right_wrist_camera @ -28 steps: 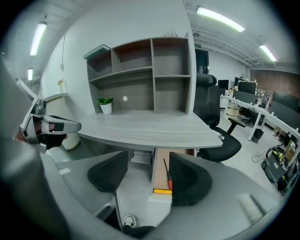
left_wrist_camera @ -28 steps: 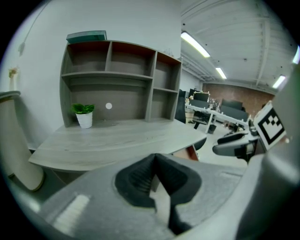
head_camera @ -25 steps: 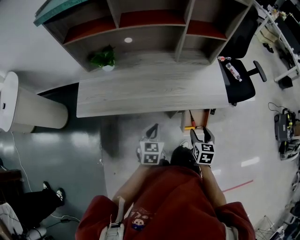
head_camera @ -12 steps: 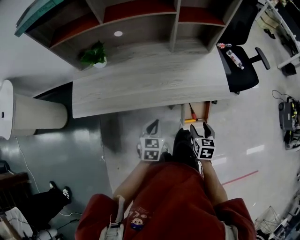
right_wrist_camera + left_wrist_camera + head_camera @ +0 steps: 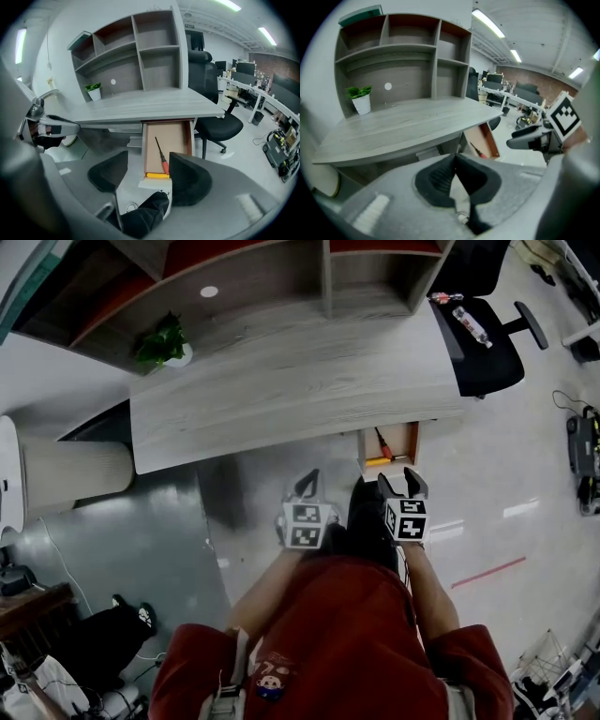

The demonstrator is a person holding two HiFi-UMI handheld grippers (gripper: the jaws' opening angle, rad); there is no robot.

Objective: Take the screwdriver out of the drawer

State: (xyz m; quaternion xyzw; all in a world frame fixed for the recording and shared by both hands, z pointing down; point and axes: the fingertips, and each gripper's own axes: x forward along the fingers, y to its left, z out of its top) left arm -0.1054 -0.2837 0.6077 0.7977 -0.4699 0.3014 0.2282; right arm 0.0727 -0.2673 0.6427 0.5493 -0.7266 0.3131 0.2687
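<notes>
From the head view, I hold my left claw [image 5: 305, 486] and my right claw [image 5: 401, 486] side by side over the grey floor [image 5: 272, 474], just in front of the pale wooden counter [image 5: 281, 399]. The drawer [image 5: 407, 441] stands pulled out from under the counter's right end, straight ahead of my right claw, and the screwdriver [image 5: 382, 441] lies inside it with a yellow tool [image 5: 376, 461] crosswise at the near end. A potted plant [image 5: 161, 341] sits at the counter's far left, below the shelf unit [image 5: 281, 277], and a black chair [image 5: 483, 348] stands past the right end. In the left gripper view, my left claw [image 5: 455, 161] has its two dark pads pressed together with nothing between them (the tips meet in a point). Beyond them the drawer [image 5: 479, 138] shows to the right under the counter [image 5: 403, 124], the screwdriver [image 5: 476, 150] a thin dark line in it, and my right claw [image 5: 529, 138] hangs at the far right. In the right gripper view, my right claw [image 5: 147, 180] is spread wide and holds nothing; the drawer [image 5: 174, 136] lies beyond the gap, the screwdriver [image 5: 162, 157] pointing away from me, its red handle nearest, just beside the yellow tool [image 5: 158, 175].
</notes>
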